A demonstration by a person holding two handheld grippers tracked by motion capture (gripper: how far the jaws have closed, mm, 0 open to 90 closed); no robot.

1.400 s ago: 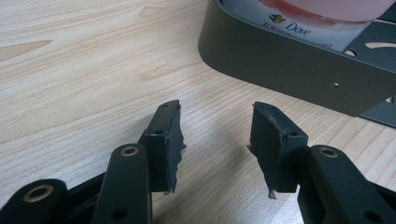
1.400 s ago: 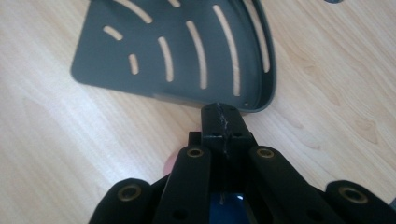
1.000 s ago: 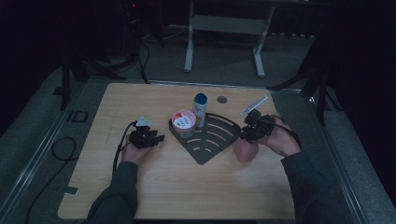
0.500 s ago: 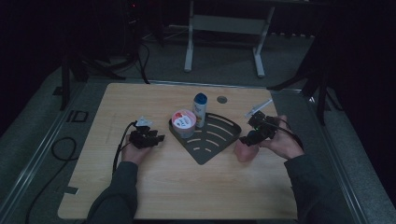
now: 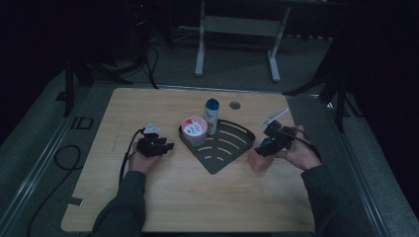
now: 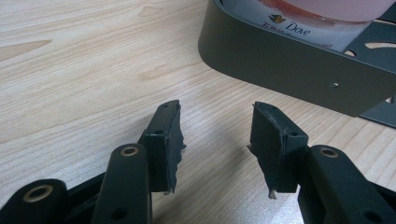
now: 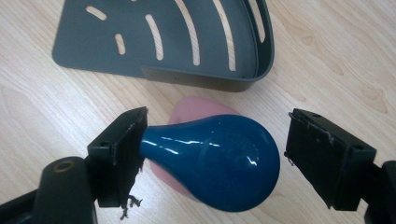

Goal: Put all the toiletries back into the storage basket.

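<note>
On the pale wooden table [image 5: 188, 197], the left gripper [image 5: 165, 146] rests low in the person's hand, jaws pointing at the dark grey fan-shaped slotted tray [image 5: 222, 153] just beyond them. Nearest those jaws, in the tray's near corner, stands a round pink-lidded tub [image 5: 194, 129], with a white bottle with a blue cap [image 5: 212, 116] upright right behind it. The right gripper [image 5: 263, 148] sits off the tray's opposite edge, its tips over a pale pink object [image 5: 257, 162] lying on the wood
</note>
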